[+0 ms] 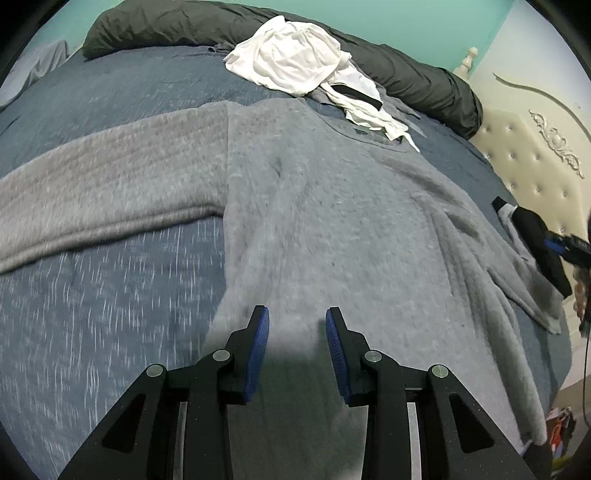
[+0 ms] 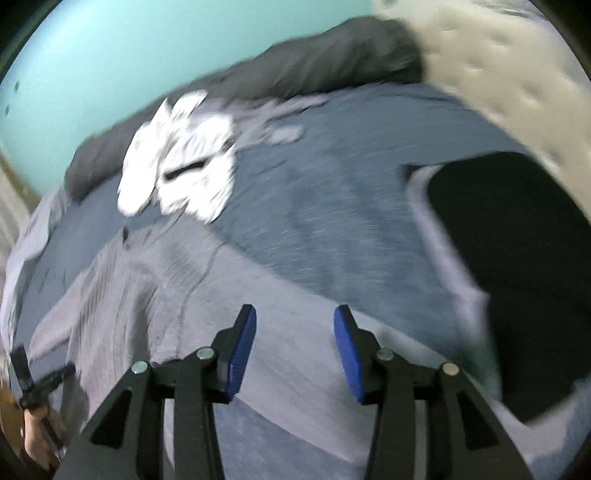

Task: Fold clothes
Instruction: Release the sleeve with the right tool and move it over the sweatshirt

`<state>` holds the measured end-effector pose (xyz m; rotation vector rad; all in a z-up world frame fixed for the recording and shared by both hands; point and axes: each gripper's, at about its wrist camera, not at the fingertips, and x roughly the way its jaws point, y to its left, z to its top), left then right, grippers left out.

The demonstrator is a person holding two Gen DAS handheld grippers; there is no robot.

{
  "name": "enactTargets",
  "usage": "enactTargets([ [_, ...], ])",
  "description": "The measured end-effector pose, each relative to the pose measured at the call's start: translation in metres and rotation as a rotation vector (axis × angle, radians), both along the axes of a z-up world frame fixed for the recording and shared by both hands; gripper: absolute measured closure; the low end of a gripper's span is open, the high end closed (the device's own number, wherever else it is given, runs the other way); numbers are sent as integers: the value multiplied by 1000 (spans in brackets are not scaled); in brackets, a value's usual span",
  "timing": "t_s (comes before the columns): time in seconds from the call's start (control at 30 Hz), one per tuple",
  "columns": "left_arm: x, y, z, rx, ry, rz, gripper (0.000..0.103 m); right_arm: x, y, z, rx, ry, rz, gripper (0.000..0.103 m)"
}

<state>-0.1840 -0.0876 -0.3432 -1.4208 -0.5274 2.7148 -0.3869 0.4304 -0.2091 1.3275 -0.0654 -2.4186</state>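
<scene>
I see both sets of jaws parted and holding nothing: my left gripper (image 1: 297, 325) hangs above the grey sweater (image 1: 332, 221), my right gripper (image 2: 294, 325) over its edge. The sweater lies spread flat on the blue bedspread (image 1: 92, 302), white clothes (image 1: 291, 62) heaped beyond its collar.

sweater (image 1: 332, 221) grey; bedspread (image 1: 92, 314) blue, white-flecked; clothes pile (image 1: 291, 59) white; wall (image 2: 110, 55) teal

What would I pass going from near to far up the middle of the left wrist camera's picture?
The left gripper with its blue fingers apart and nothing between them → grey sweater spread flat → blue bedspread → white clothes pile → dark rolled blanket → teal wall.
</scene>
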Motion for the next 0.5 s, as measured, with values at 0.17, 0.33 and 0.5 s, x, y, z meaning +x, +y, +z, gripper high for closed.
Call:
enactTargets([
  [0.17, -11, -4, -9, 5, 1, -2, 68, -38, -61, -32, 23, -45, 67, 58],
  [0.33, -16, 0, -18, -7, -5, -13, 68, -77, -102, -53, 38, -76, 115, 58],
  [0.5, -16, 0, -21, -10, -2, -15, 68, -105, -129, -71, 85, -103, 145, 57],
])
